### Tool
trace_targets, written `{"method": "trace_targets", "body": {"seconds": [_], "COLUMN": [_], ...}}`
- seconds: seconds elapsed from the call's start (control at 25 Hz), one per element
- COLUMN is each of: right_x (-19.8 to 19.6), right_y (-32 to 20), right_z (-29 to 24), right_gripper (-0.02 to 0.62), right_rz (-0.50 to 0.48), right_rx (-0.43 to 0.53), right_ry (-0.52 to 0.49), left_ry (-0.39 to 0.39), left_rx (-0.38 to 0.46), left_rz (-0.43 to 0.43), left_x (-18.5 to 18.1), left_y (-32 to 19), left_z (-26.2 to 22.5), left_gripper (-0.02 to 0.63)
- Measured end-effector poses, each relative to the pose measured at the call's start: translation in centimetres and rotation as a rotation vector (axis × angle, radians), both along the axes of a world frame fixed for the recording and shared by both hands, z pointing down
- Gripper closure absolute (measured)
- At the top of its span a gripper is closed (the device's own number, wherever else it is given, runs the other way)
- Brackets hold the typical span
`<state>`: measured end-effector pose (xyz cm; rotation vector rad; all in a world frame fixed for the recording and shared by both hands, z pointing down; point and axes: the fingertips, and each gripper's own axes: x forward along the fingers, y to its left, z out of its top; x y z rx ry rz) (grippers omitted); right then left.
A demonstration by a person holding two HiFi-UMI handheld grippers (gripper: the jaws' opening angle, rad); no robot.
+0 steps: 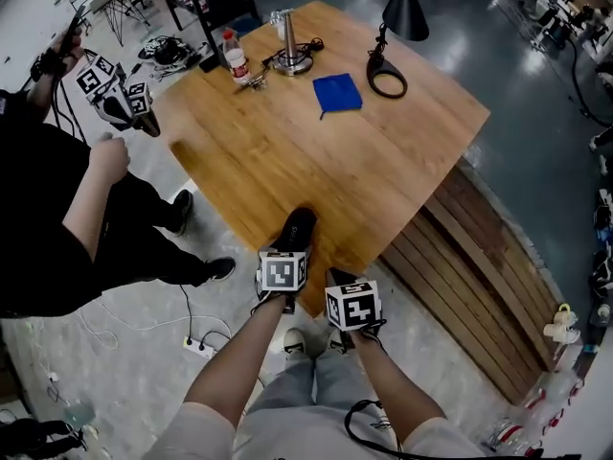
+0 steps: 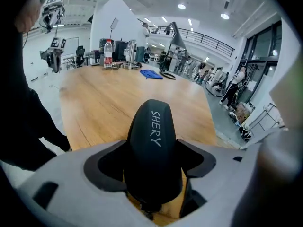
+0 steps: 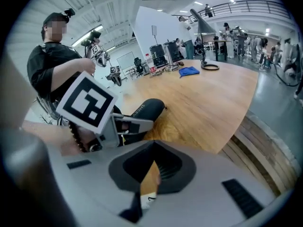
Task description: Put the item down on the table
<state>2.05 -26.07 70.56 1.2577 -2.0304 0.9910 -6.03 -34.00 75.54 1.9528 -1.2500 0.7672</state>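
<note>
A black rounded item (image 2: 152,150) with "SHERY" printed on it sits between the jaws of my left gripper (image 2: 154,163). The dark pads (image 2: 106,167) press on both its sides. In the head view the item (image 1: 297,226) hangs over the near corner of the wooden table (image 1: 287,151), with my left gripper (image 1: 287,253) just behind it. I cannot tell whether it touches the wood. My right gripper (image 1: 341,280) is close by on the right, at the table's edge. Its jaws are closed together with nothing between them (image 3: 151,174). The right gripper view also shows the item (image 3: 144,110).
At the table's far side lie a blue cloth (image 1: 337,93), a black lamp (image 1: 405,8) with a ring base (image 1: 387,77), a water bottle (image 1: 235,57) and a metal stand (image 1: 289,46). Another person (image 1: 57,209) stands at the left holding grippers (image 1: 120,94). Wooden planks (image 1: 479,257) lie to the right.
</note>
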Motion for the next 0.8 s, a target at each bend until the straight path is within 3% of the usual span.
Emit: {"method": "trace_targets", "body": {"seconds": [0.44,0.8], "right_x": [-0.7,-1.2], "right_y": [0.3,0.3], "right_z": [0.9,1.2], "right_gripper": [0.592,0.592], "right_rz": [-0.033,-0.044], "right_rx": [-0.039,-0.051], "right_ry": [0.003,-0.001], "left_ry": [0.016,0.007], "left_rx": [-0.022,-0.001], "left_rz": [-0.007,0.075], "left_x": [0.1,0.8], "left_y": [-2.2,-1.9], "left_z": [1.9,1.9], "left_gripper": [0.265,0.23]}}
